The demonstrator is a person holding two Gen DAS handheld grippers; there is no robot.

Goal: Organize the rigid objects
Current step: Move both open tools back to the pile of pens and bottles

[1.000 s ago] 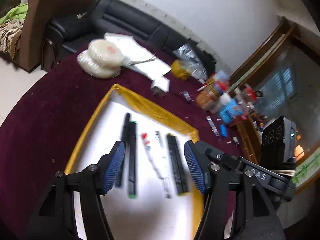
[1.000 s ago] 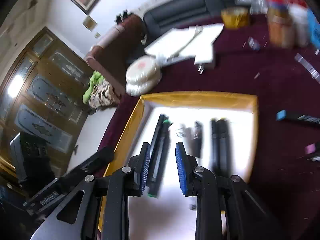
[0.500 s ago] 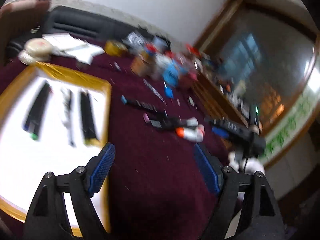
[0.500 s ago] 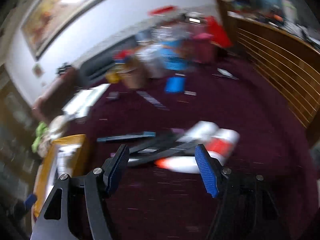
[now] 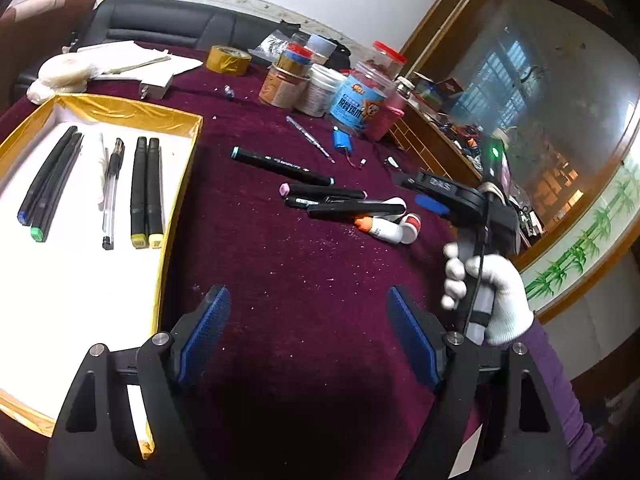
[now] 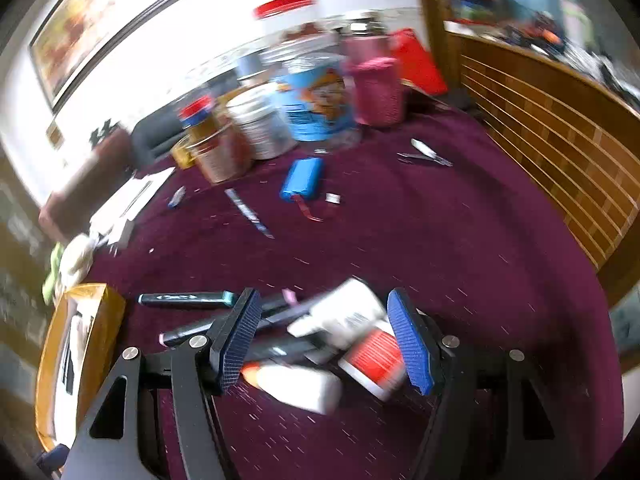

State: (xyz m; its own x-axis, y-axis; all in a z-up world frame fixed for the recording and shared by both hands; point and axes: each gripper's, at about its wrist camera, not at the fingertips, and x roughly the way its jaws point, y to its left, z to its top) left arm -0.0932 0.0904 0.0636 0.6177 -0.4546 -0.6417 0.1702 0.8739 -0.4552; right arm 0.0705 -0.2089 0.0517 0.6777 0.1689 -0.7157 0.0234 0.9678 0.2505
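A gold-rimmed white tray (image 5: 182, 168) at the left holds several markers and a clear pen (image 5: 110, 196) laid in a row. Loose black markers (image 5: 282, 166) and white glue bottles (image 5: 384, 230) lie in a pile on the maroon cloth. My left gripper (image 5: 308, 338) is open and empty above bare cloth, right of the tray. My right gripper (image 6: 324, 338) is open, its jaws standing on either side of the pile of markers (image 6: 276, 320) and glue bottles (image 6: 372, 356); it also shows in the left wrist view (image 5: 434, 194).
Jars and tubs (image 5: 320, 88) stand at the table's back, with a tape roll (image 5: 228, 60), papers (image 5: 132, 60) and a white charger (image 5: 156, 86). A blue battery pack (image 6: 302, 180) and small tools lie mid-table. A wooden rail (image 6: 560, 140) borders the right.
Both grippers have swung right, from over the tray to the loose pile. The right gripper opened wide and came down around the markers and glue bottles.
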